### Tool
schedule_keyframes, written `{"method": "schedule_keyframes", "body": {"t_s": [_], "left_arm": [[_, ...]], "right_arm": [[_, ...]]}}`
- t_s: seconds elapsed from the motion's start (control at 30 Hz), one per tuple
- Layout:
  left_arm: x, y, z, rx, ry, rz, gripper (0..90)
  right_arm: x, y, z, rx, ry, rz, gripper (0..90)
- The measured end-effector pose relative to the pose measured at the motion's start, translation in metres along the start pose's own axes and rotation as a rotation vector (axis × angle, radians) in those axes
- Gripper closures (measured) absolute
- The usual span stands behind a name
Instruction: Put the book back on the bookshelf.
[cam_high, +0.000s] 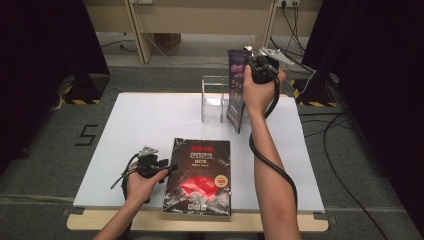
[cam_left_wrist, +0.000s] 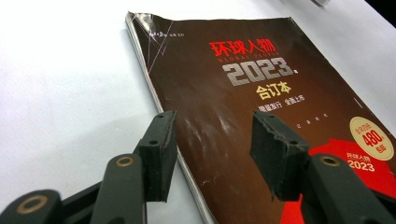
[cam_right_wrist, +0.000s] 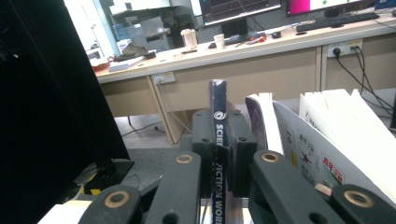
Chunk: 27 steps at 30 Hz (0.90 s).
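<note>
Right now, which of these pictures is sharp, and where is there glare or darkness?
High view: soft overall, dark curtains at both sides. Left gripper view: the magazine cover catches pale glare, its title crisp. Right gripper view: the clamped book spine is sharp, and a black panel darkens the left.

My left gripper (cam_high: 170, 167) sits low at the near left, jaws spread wide with nothing pressed between them, forearm coming in from the near edge. My right arm reaches far and is raised, its gripper (cam_high: 248, 65) clamped tight, jaws pointing away from me.
</note>
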<state>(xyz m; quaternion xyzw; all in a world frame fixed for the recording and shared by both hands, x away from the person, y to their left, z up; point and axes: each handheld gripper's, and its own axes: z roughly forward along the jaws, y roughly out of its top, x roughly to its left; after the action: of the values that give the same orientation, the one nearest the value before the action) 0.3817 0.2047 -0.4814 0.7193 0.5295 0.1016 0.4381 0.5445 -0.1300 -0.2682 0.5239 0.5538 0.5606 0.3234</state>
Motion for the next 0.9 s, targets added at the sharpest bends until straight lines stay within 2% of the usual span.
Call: {"method": "schedule_keyframes", "body": {"t_s": [0.23, 0.43, 0.73, 0.9], "left_arm": [[0.001, 0.000, -0.001, -0.002, 0.006, 0.002, 50.2], [0.001, -0.001, -0.001, 0.001, 0.006, -0.001, 50.2], [0.000, -0.002, 0.000, 0.004, 0.008, -0.001, 50.2], [0.000, -0.002, -0.001, 0.010, 0.010, 0.000, 50.2]], "right_arm": [[0.001, -0.008, 0.004, 0.005, -0.025, -0.038, 84.5], [0.006, -0.012, -0.003, -0.003, -0.036, -0.081, 84.3], [0.010, -0.025, -0.032, 0.016, -0.026, -0.118, 83.7], [0.007, -0.036, -0.050, 0.034, -0.018, -0.141, 83.4]]}}
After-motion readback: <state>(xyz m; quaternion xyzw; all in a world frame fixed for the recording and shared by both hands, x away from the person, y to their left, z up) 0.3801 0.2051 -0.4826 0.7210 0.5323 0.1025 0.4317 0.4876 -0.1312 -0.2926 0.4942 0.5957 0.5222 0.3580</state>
